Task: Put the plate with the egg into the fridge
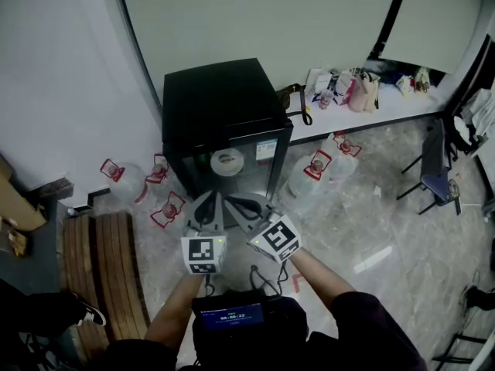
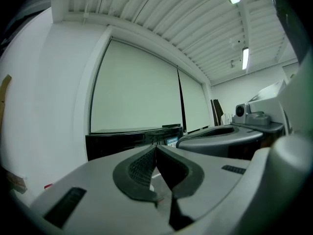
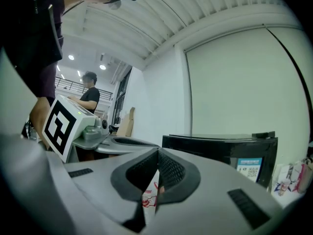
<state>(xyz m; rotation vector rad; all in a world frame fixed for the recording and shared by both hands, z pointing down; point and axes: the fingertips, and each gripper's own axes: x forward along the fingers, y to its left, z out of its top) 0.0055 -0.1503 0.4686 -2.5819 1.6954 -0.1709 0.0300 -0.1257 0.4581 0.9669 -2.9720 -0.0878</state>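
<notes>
A black mini fridge (image 1: 224,122) stands against the wall, and its glass door looks shut. Behind the glass a white round plate (image 1: 227,161) shows; I cannot make out an egg on it. My left gripper (image 1: 207,201) and right gripper (image 1: 241,205) are held side by side just in front of the door. In the left gripper view the left gripper (image 2: 155,147) is shut with nothing between its pads, and the fridge (image 2: 132,138) lies ahead. The right gripper (image 3: 158,152) is shut and empty too, with the fridge (image 3: 225,153) to its right.
Water jugs with red handles stand on the floor left (image 1: 124,178) and right (image 1: 315,168) of the fridge. A wooden bench (image 1: 104,261) lies at the left. A white ledge (image 1: 387,103) bears bags; a chair (image 1: 433,180) stands right. A person (image 3: 89,94) is behind.
</notes>
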